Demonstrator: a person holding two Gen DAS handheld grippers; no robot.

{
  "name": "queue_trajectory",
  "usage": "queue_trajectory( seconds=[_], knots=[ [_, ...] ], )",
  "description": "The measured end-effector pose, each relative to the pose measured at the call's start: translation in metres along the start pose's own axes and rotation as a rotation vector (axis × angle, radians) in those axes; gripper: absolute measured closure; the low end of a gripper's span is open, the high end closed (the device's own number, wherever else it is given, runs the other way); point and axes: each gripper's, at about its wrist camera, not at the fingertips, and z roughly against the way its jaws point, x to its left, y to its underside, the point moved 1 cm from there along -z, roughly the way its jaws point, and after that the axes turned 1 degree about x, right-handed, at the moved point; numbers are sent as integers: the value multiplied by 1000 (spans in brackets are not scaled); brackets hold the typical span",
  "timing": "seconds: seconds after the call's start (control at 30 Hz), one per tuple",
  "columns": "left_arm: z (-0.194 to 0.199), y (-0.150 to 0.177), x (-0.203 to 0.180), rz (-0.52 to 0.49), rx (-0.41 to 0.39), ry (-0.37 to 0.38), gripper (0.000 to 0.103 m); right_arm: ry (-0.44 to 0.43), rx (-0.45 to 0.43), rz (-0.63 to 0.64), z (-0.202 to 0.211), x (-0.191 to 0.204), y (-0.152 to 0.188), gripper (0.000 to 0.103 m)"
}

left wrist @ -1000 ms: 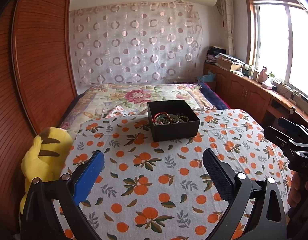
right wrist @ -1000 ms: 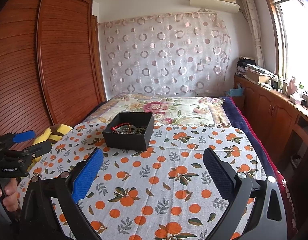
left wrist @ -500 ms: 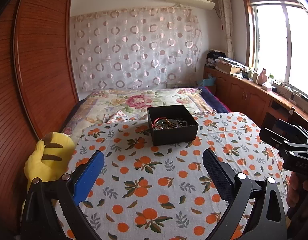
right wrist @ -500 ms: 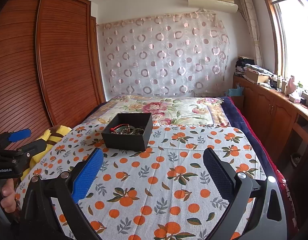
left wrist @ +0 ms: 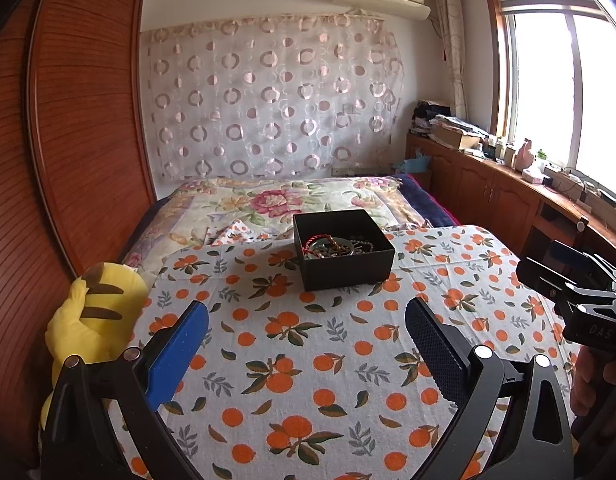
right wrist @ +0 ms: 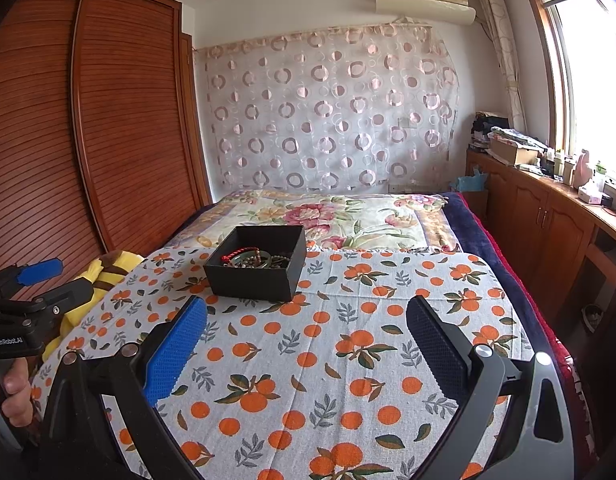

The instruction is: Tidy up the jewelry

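A black open box point(left wrist: 344, 268) point(right wrist: 253, 280) stands near the far edge of a table covered by an orange-patterned cloth point(left wrist: 308, 360) point(right wrist: 348, 360). Tangled jewelry point(left wrist: 334, 245) point(right wrist: 259, 259) lies inside it: a red cord, a greenish bangle and dark beads. My left gripper point(left wrist: 305, 320) hovers open over the cloth, well short of the box, with nothing between its fingers. My right gripper point(right wrist: 305, 316) is likewise open and empty, with the box ahead and to the left. Each gripper appears at the edge of the other's view, held by a hand.
A yellow striped plush toy point(left wrist: 89, 320) point(right wrist: 95, 280) sits at the table's left edge beside a wooden wardrobe point(right wrist: 87, 120). Behind the table lies a bed with a floral quilt point(left wrist: 267, 204). A cluttered wooden counter point(left wrist: 528, 184) runs under the window on the right.
Both cameras have tilted up and drawn back a little, so the box sits lower and farther in the frames. The grippers remain open and empty.
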Motion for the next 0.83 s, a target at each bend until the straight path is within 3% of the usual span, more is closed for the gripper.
queue_trajectory(
  seconds=[0.83],
  knots=[
    [0, 0, 2, 5, 2, 1, 8, 2, -4, -3, 1, 1, 0, 2]
  ],
)
